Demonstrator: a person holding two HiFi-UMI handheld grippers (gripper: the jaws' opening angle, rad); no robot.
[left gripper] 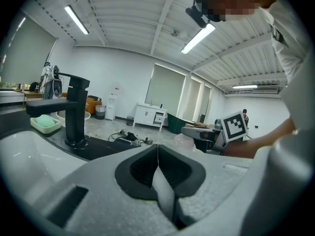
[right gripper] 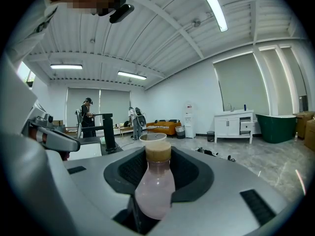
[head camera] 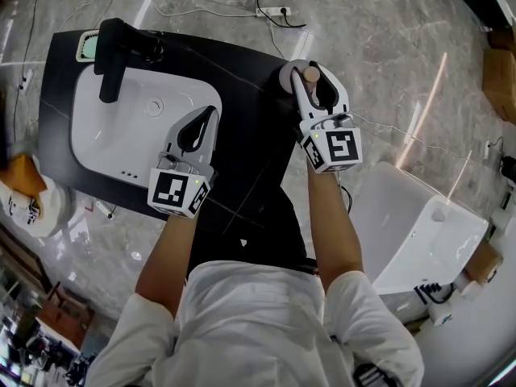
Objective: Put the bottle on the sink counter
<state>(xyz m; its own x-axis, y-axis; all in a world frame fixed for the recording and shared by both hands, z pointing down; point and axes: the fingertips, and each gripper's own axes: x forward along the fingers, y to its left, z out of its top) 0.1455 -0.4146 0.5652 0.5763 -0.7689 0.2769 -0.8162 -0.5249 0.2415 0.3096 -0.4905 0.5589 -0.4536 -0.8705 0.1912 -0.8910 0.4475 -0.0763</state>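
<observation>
Pink bottle (right gripper: 154,186) with a tan cap is clamped in the right tool (head camera: 313,83), over the far right corner of the black desk (head camera: 242,79), right of the sink (head camera: 105,127). The left tool (left gripper: 158,154) is clenched and empty. The placing step seems to be in hand. The next move likely calls for setting the base down, then releasing.

Two grippers out there, folks: the left gripper (head camera: 208,118) and the right gripper (head camera: 313,83), and each carried one marker cube (head camera: 179,190), so two cubes were on show. One bottle (right gripper: 155,181), just the one. One black counter (head camera: 242,119), one black faucet (head camera: 113,55), one soap dish (head camera: 87,45). White basins made two: one basin (head camera: 121,127) in the counter, a second basin (head camera: 411,232) on the floor. One power strip (head camera: 272,11) was up top
</observation>
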